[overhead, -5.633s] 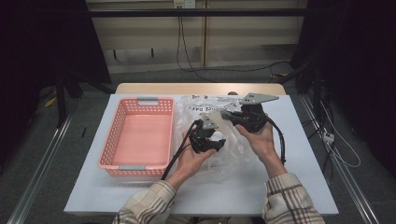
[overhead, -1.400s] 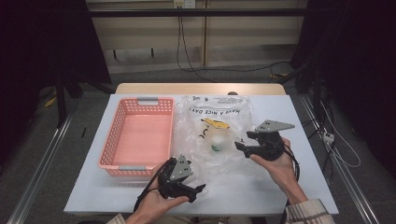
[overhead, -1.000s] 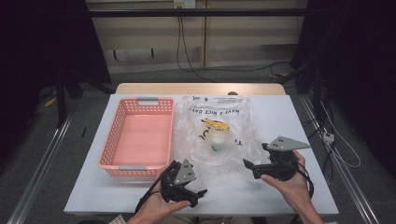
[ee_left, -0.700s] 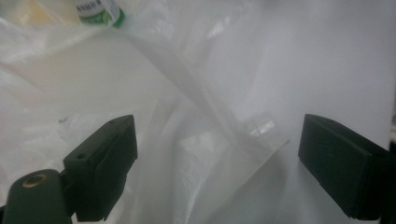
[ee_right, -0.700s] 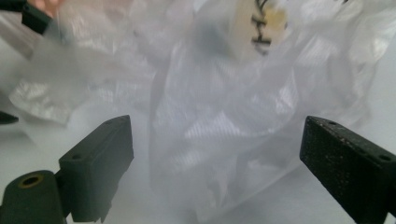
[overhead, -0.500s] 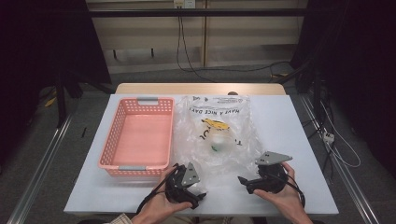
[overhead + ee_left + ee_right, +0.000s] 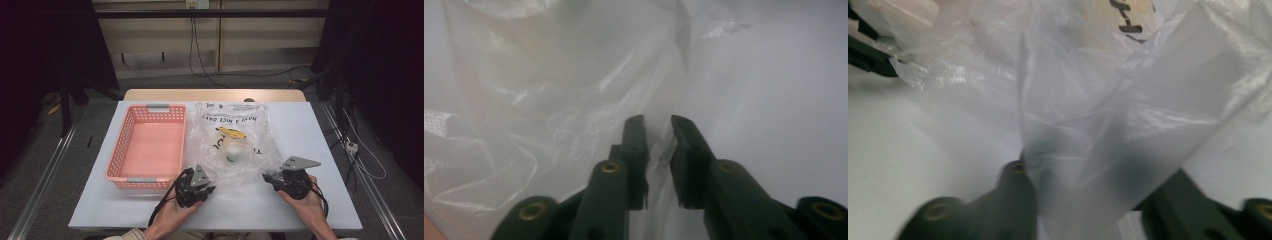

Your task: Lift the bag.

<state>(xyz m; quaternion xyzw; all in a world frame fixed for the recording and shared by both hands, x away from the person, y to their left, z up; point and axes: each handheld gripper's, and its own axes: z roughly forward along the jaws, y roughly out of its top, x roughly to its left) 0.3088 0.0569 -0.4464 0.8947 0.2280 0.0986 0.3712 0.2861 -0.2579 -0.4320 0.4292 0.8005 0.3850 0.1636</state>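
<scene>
A clear plastic bag [image 7: 235, 131] printed with dark letters and a yellow mark lies flat in the middle of the table, with a round whitish object [image 7: 233, 151] inside it. My left gripper [image 7: 208, 189] sits at the bag's near left corner. In the left gripper view its jaws [image 7: 658, 125] stand a narrow gap apart with the bag's edge [image 7: 574, 115] running between them. My right gripper [image 7: 266, 178] is at the bag's near right corner. In the right gripper view the film [image 7: 1098, 120] stands up over the jaws and hides their tips.
A pink mesh basket [image 7: 117, 152] with nothing inside stands left of the bag, close to my left gripper. The white table [image 7: 320, 130] has bare room to the right of the bag. The table's front edge lies just behind both hands.
Both grippers left the middle of the bag, drew back toward the table's front edge, and have now edged forward to the bag's two near corners.
</scene>
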